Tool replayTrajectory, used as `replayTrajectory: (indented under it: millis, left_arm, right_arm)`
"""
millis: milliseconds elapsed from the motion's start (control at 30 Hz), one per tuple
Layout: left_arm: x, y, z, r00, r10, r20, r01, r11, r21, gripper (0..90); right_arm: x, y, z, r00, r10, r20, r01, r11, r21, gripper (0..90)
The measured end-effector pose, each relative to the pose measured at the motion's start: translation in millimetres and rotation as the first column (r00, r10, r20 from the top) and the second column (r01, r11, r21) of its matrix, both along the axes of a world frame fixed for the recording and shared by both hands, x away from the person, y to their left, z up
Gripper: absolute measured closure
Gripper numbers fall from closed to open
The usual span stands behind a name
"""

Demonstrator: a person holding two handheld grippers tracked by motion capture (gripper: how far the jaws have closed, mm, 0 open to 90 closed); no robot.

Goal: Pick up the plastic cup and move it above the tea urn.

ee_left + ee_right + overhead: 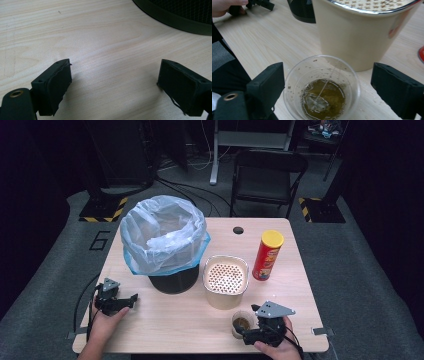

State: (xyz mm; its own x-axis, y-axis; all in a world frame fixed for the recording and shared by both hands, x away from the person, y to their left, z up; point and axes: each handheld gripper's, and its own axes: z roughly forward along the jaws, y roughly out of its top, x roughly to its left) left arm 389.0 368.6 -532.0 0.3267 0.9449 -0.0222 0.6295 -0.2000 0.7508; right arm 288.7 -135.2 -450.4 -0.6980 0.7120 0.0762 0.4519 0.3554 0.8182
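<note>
Clear thin plastic cup point(322, 87) stands on bench point(165, 320) near front edge, just before cream perforated-top container point(225, 281); brown liquid and tea bag with string inside; likely light, soft-walled, crushes under hard squeeze, spills if tilted; best hold: mid-wall, opposite sides, kept upright, gentle pressure. Right gripper point(327, 85) spread wide, jaws flanking cup, no contact. Left gripper point(115, 85) spread, empty, resting on bench beside black bin point(180, 15).
</note>
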Motion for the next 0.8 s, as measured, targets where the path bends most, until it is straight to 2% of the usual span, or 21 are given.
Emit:
replayTrajectory:
  millis: [33, 100, 233, 300, 467, 633, 800]
  left_arm:
    - [0.0, 0.0, 0.0, 1.0000, 0.000, 0.000, 0.000, 1.0000, 0.000, 11.5]
    - [0.1, -0.1, 0.0, 1.0000, 0.000, 0.000, 0.000, 1.0000, 0.000, 11.6]
    - [0.0, -0.1, 0.0, 1.0000, 0.000, 0.000, 0.000, 1.0000, 0.000, 11.5]
    - [0.0, -0.1, 0.0, 1.0000, 0.000, 0.000, 0.000, 1.0000, 0.000, 11.5]
    - [0.1, 0.0, -0.1, 1.0000, -0.001, 0.000, 0.001, 1.0000, 0.000, 11.5]
    - [0.3, -0.2, -0.1, 1.0000, -0.002, 0.000, 0.002, 1.0000, -0.002, 11.5]
    - [0.1, 0.1, 0.6, 1.0000, -0.004, -0.008, 0.004, 1.0000, 0.002, 11.5]
  right_arm:
    - [-0.8, 1.7, -0.6, 1.0000, -0.003, -0.004, 0.003, 1.0000, -0.004, 10.4]
    - [-1.4, 7.3, -5.4, 1.0000, -0.004, 0.004, 0.004, 0.9991, -0.043, 7.4]
    - [-0.5, 10.2, -11.5, 0.9999, 0.009, -0.009, -0.009, 0.9987, -0.050, 7.3]
    - [-1.0, 12.0, -14.9, 0.9999, -0.002, -0.011, 0.001, 0.9986, -0.053, 9.4]
    - [-1.9, 16.6, -24.0, 1.0000, -0.008, -0.003, 0.007, 0.9982, -0.060, 10.1]
    - [-3.8, 21.3, -30.1, 0.9993, -0.016, 0.034, 0.020, 0.9946, -0.102, 14.5]
    - [-3.5, 21.5, -30.8, 0.9990, -0.029, 0.033, 0.032, 0.9950, -0.095, 17.8]
